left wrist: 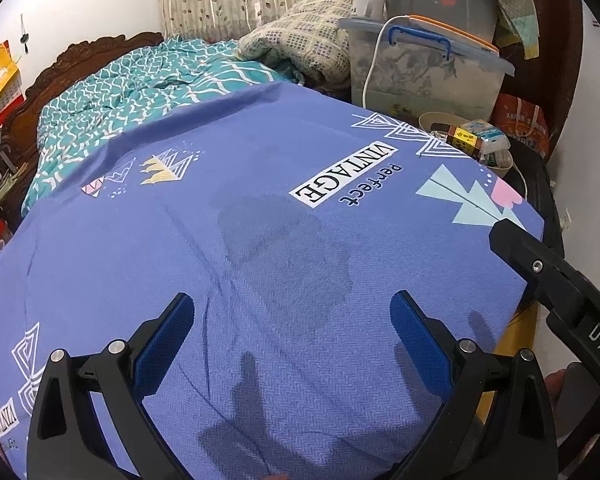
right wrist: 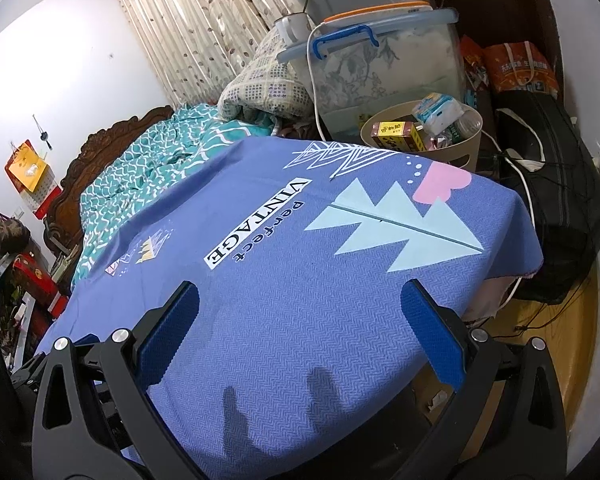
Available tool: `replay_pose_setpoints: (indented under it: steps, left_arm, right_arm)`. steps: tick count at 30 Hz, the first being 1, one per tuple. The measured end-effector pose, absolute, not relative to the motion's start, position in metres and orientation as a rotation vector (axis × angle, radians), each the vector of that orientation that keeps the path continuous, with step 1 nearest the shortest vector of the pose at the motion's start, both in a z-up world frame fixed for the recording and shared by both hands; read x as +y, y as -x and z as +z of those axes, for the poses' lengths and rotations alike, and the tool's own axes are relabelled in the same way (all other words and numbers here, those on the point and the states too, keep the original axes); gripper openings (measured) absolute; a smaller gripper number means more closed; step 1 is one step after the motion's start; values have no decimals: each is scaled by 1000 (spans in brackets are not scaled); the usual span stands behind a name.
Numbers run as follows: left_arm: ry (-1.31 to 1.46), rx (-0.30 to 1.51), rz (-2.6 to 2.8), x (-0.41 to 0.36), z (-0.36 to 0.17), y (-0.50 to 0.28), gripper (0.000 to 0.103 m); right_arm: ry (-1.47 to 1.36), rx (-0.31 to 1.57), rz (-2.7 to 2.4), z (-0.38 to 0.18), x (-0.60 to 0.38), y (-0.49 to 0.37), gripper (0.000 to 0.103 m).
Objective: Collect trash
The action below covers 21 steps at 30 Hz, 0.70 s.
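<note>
A beige trash basket [right wrist: 470, 146] stands beyond the far corner of the bed; it holds a yellow-red box [right wrist: 398, 134], a white-blue tissue pack [right wrist: 438, 110] and a clear bottle [right wrist: 466, 122]. In the left wrist view the basket [left wrist: 428, 120] is at the right. My left gripper [left wrist: 294, 330] is open and empty above the blue bedsheet [left wrist: 260, 240]. My right gripper [right wrist: 300, 320] is open and empty above the same sheet [right wrist: 300, 280]. One finger of the right gripper shows in the left wrist view [left wrist: 512, 236].
A clear storage box [right wrist: 384, 68] with a blue-handled lid and a white cable sits behind the basket. A black bag [right wrist: 556, 200] lies on the floor at right. A teal quilt [left wrist: 140, 92] and folded blanket [left wrist: 304, 36] lie at the bed's head.
</note>
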<state>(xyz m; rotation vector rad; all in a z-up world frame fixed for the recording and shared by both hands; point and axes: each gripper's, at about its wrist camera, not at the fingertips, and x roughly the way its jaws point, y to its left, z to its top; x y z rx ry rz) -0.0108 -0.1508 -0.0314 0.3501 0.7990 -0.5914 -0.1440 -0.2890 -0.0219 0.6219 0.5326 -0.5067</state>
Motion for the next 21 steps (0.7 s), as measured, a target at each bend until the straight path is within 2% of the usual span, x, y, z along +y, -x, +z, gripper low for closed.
replay_pose_setpoints:
  steps: [21]
  left_arm:
    - [-355, 881, -581, -153, -48, 3, 95]
  right_arm:
    - [-633, 554, -505, -30, -292, 143, 99]
